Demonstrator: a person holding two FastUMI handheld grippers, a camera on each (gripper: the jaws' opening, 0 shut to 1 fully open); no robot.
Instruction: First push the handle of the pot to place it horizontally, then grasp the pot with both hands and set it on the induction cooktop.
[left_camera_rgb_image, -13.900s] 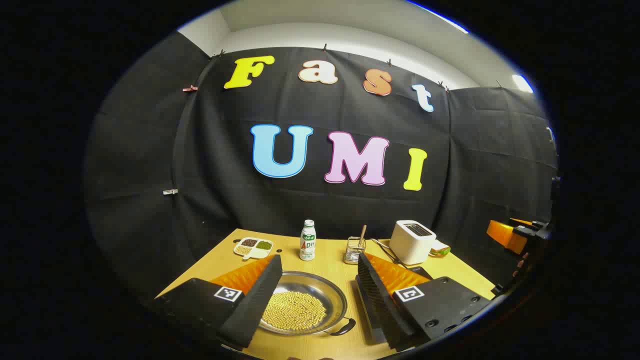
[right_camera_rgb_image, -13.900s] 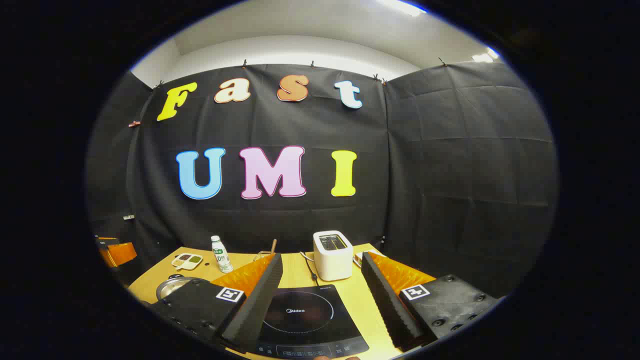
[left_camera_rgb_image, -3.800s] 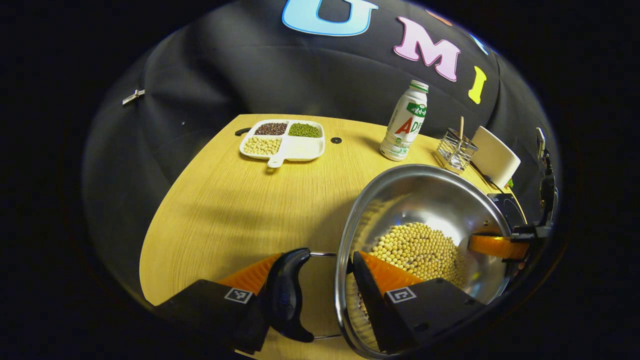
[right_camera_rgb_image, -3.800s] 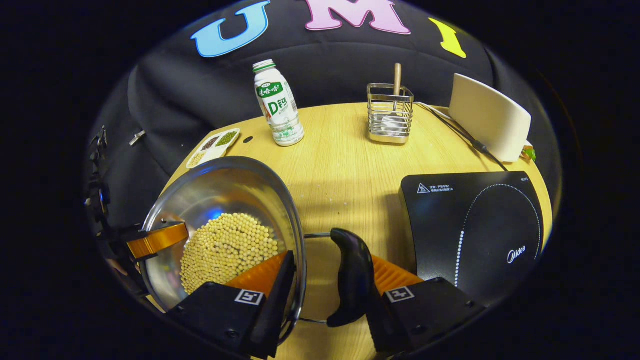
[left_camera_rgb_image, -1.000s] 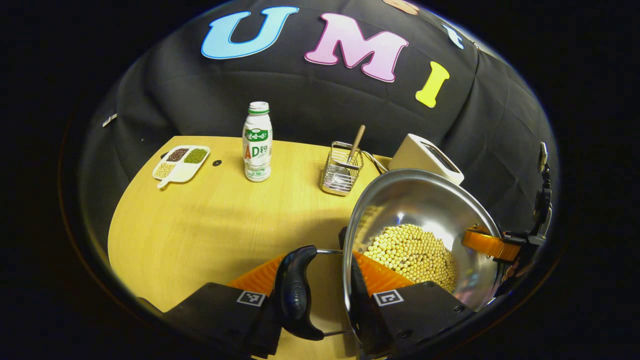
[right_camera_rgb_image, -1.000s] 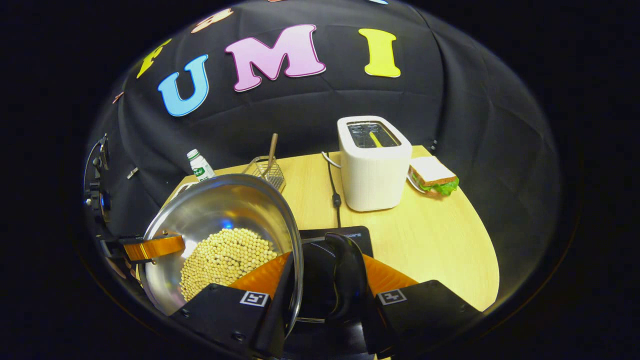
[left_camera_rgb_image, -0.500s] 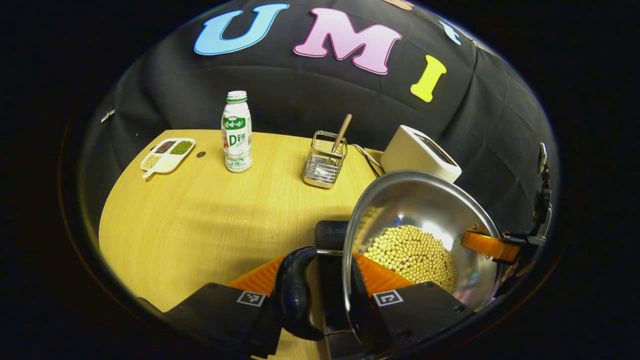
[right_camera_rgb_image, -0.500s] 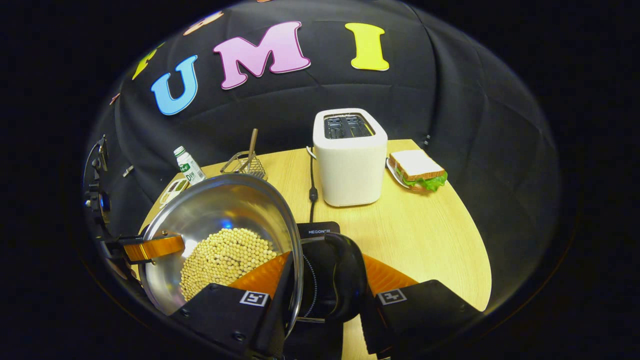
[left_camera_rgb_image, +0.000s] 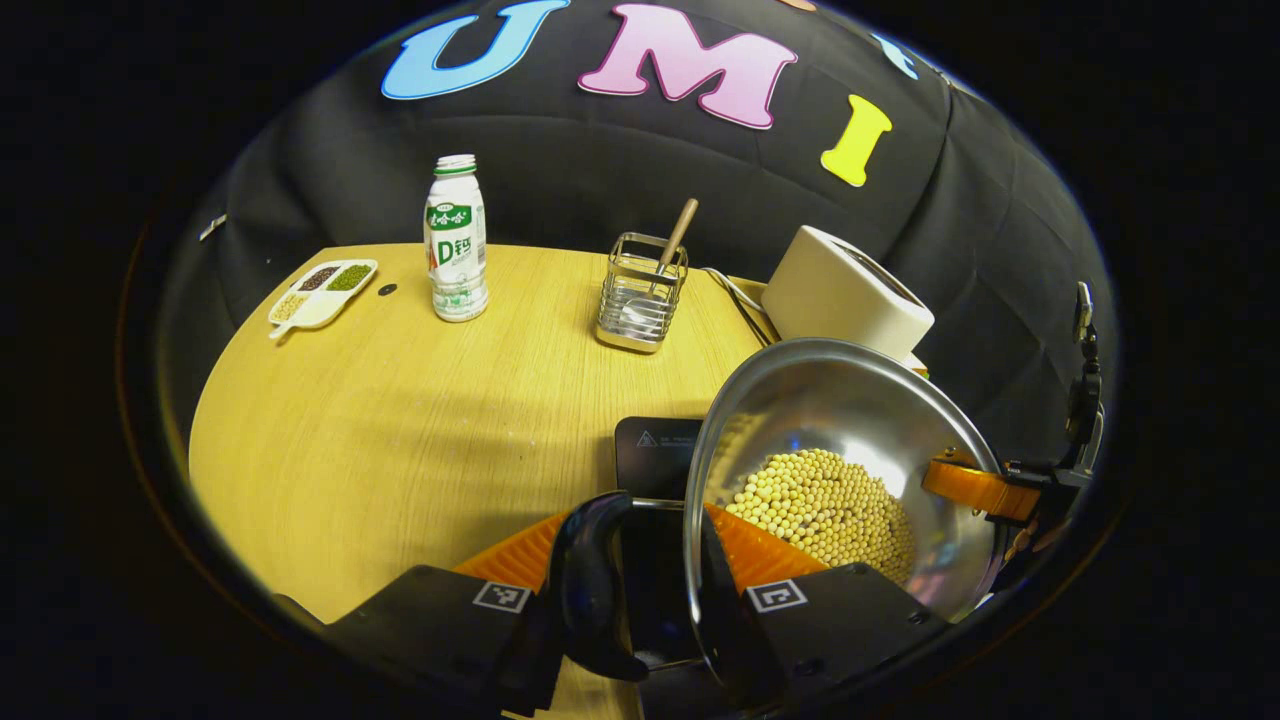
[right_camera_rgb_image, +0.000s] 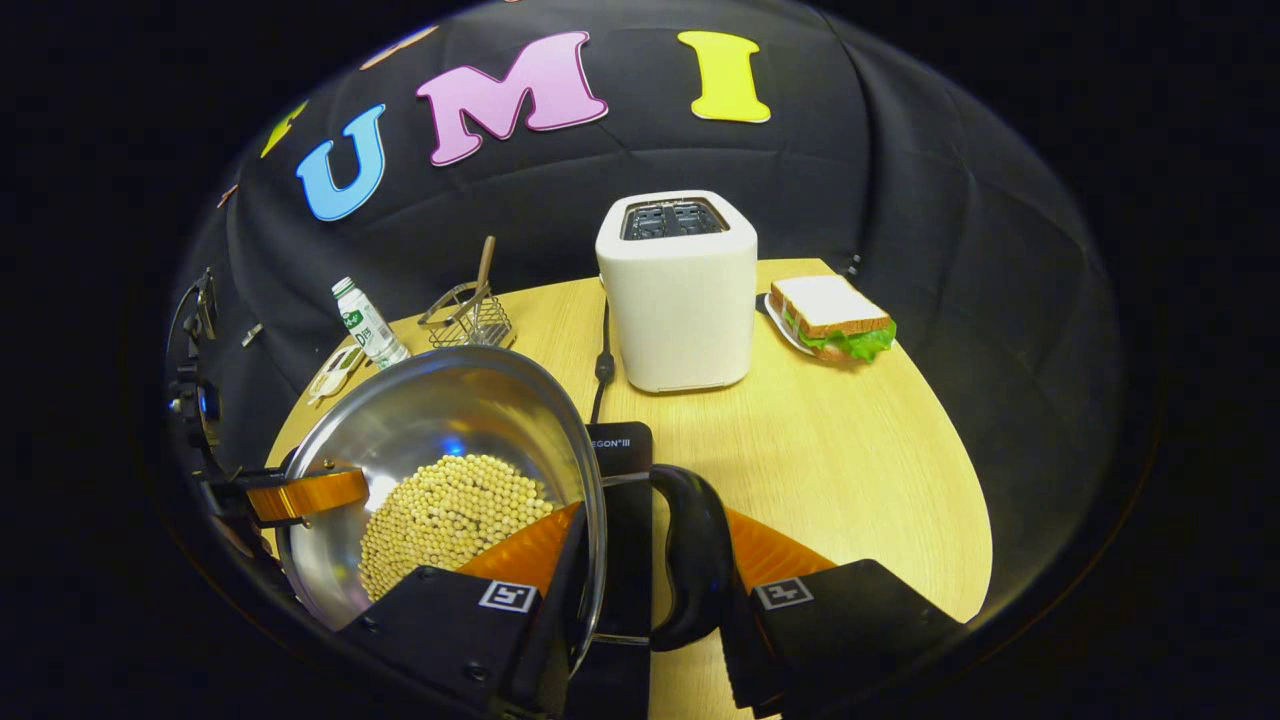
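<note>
A steel pot holding soybeans is gripped from both sides. My left gripper is shut across the pot's rim and its black side handle. My right gripper is shut the same way on the opposite rim and handle. Each gripper's finger shows on the far rim in the other's view. The black induction cooktop lies directly under the pot. Whether the pot's base touches it is hidden.
On the wooden table stand a drink bottle, a wire utensil rack, a divided dish of beans and a white toaster with its cord. A sandwich on a plate sits beside the toaster.
Both grippers have carried the pot rightwards across the table. The cooktop now shows further under the pot, and the toaster has come nearer.
</note>
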